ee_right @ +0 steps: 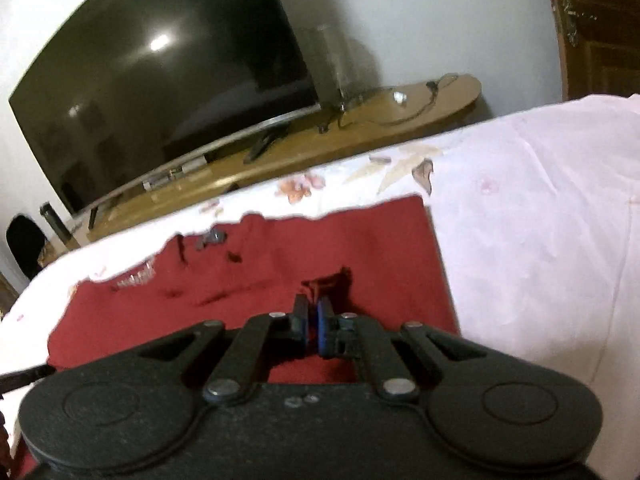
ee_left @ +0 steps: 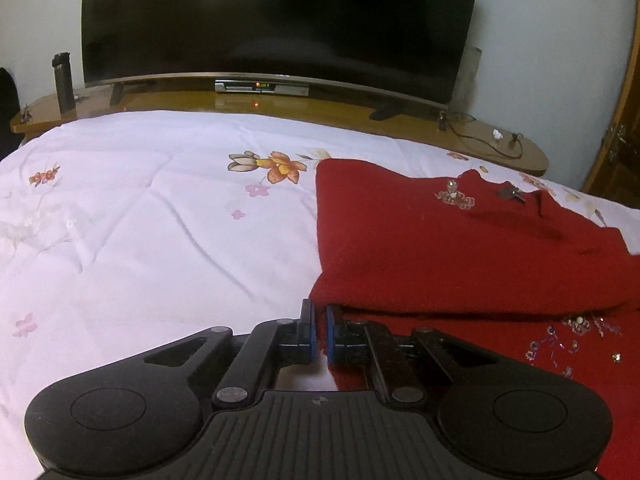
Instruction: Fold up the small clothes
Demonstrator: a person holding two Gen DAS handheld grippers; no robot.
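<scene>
A small red garment (ee_left: 440,240) with beaded trim lies on the white floral bedsheet (ee_left: 140,240), partly folded over itself. My left gripper (ee_left: 319,312) is at the garment's near left fold edge, jaws nearly together with a narrow gap; I see no cloth between them. In the right wrist view the same red garment (ee_right: 260,272) lies spread out. My right gripper (ee_right: 313,308) is shut on a pinched-up bit of the red cloth (ee_right: 330,280) near the garment's middle right.
A large curved TV (ee_left: 280,20) stands on a wooden shelf (ee_left: 500,148) beyond the bed's far edge. A dark bottle (ee_left: 64,80) stands at the shelf's left, cables at its right. A wooden door (ee_right: 600,28) is at the far right.
</scene>
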